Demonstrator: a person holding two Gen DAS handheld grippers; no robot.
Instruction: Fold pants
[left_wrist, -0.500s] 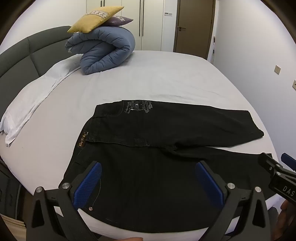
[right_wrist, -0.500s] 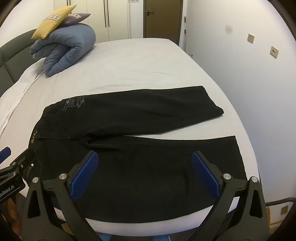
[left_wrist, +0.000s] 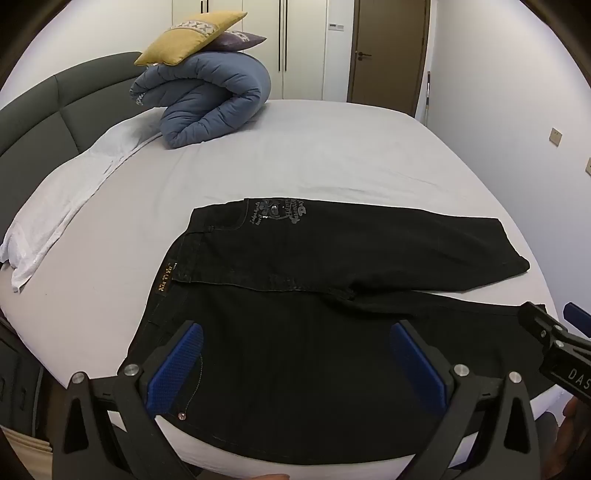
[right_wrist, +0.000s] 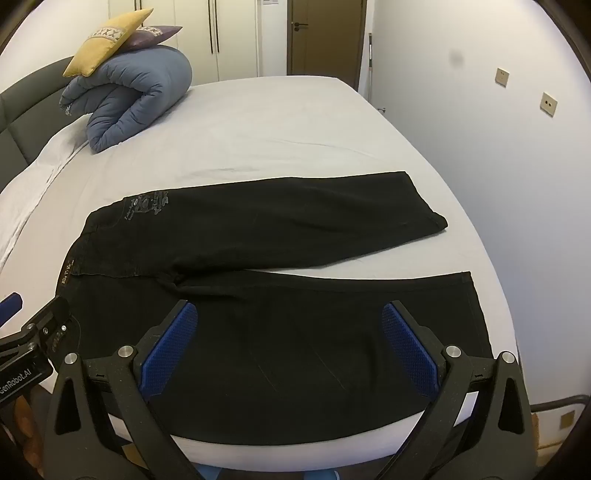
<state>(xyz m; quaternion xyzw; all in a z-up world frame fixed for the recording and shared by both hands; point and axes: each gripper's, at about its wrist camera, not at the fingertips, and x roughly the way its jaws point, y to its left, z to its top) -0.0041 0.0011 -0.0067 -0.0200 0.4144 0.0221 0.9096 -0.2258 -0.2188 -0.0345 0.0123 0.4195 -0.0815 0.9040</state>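
We are holding our left gripper (left_wrist: 295, 365) and right gripper (right_wrist: 290, 349), jaws apart, over black pants (right_wrist: 258, 236) lying flat on the bed (right_wrist: 277, 125); legs pointing toward 3 o'clock.

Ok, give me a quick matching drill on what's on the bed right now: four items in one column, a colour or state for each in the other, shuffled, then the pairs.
Column 1:
1. pants
2. rolled duvet
3. top cushion
4. left hand-held gripper

Column 2:
A. yellow, lying on the roll
B. open, above the waist end
C. black, spread flat, legs apart
D. blue, near the headboard

Pairs: 1-C, 2-D, 3-A, 4-B
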